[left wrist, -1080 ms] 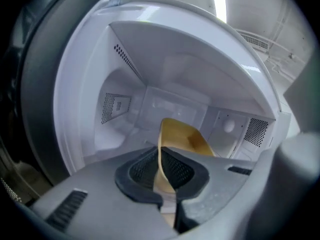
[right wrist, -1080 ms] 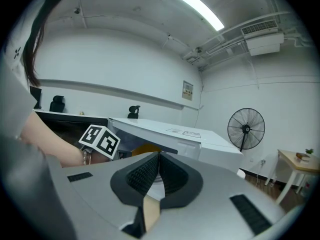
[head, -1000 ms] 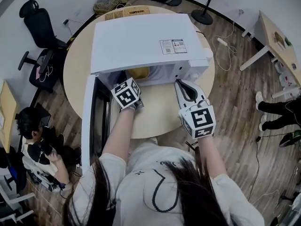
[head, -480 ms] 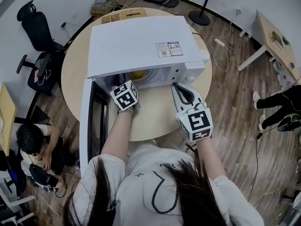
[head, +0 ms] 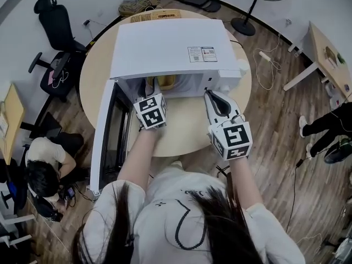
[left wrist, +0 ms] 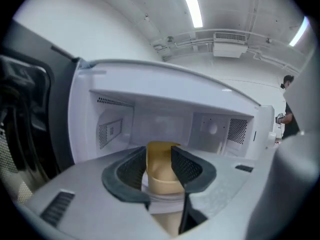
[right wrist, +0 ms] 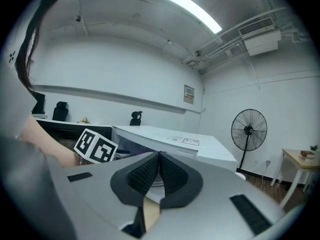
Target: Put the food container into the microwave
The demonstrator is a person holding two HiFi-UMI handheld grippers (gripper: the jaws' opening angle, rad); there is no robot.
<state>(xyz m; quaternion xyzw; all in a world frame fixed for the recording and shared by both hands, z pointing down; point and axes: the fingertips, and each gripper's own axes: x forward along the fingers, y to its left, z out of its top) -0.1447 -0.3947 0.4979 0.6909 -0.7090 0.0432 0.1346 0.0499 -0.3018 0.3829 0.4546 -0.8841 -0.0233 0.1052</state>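
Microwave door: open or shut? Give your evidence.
Open. The door stands swung out at the left; the food container shows inside the microwave.

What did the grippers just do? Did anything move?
The left gripper has just been opening its jaws, letting go of the yellow food container, which sits between them inside the microwave. The right gripper stayed shut outside, and the door stayed open.

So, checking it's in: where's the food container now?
The yellow food container stands inside the open microwave, about mid-cavity, ahead of the left claw, whose jaws have just been opening and stand apart either side of it in the left gripper view.
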